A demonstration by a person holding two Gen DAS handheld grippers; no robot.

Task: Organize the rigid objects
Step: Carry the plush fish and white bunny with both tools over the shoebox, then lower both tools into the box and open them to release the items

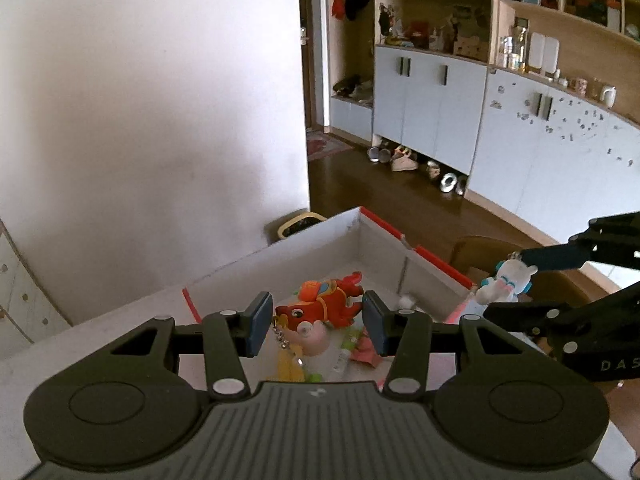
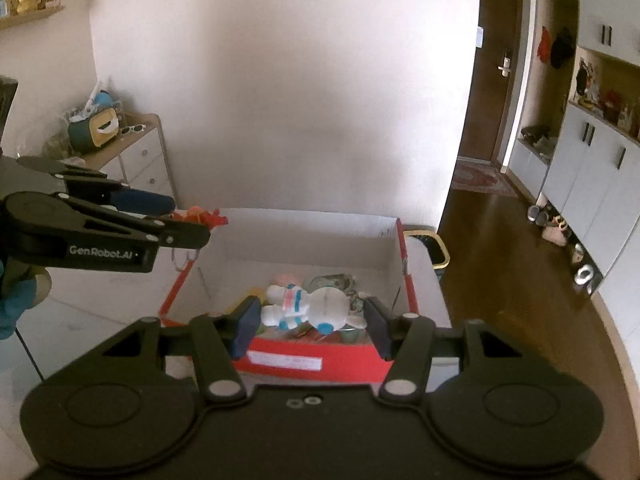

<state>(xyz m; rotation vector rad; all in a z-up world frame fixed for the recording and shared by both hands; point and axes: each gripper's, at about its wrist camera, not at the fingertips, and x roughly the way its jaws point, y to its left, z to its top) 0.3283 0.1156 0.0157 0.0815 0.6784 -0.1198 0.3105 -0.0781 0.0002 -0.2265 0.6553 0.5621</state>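
Both tools look the same: the matte black plastic left gripper [image 1: 316,326] and the matching black right gripper [image 2: 310,328] each have two blue rectangular pads on the fingertips [image 1: 258,322], scissor-style linkage arms with round silver rivets, and two big round discs at the bottom of the frame. The left one's base is ribbed grey. At left in the right wrist view, white "Gen.Robot.AI" lettering runs along the left gripper's side.
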